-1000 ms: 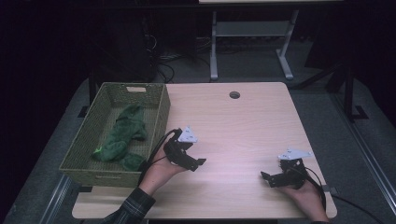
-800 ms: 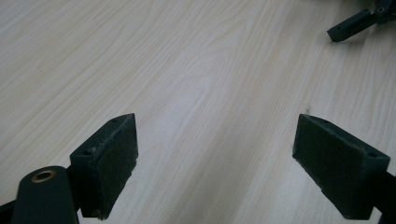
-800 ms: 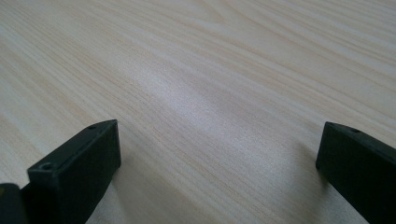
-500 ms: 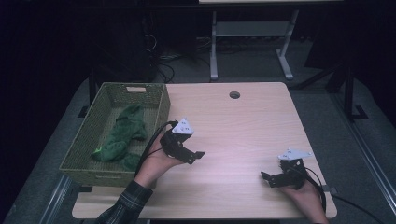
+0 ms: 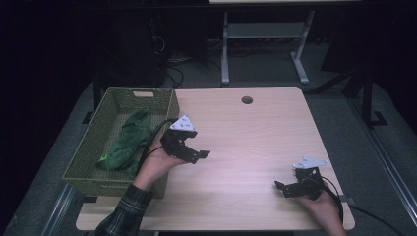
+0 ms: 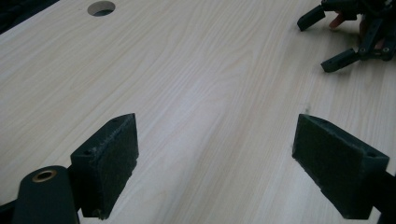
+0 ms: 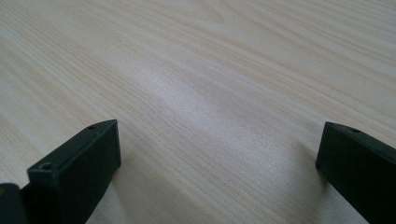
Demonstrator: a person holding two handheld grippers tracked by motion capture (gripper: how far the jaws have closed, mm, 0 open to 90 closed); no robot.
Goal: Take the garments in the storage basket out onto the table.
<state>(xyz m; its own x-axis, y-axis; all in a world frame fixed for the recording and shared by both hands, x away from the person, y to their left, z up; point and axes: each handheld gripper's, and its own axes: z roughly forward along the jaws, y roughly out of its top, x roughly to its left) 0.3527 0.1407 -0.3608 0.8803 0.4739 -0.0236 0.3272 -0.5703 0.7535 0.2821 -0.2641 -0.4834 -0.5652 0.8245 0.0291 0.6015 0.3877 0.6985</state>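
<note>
- Left gripper (image 5: 194,147): raised above the table (image 5: 246,142), just beside the basket (image 5: 93,147), jaws spread wide, holding nothing.
- Right gripper (image 5: 287,189): low at the near right corner, jaws wide apart, empty.
- Green cloth (image 5: 129,142): inside the basket, left of the left gripper, not touching it.
</note>
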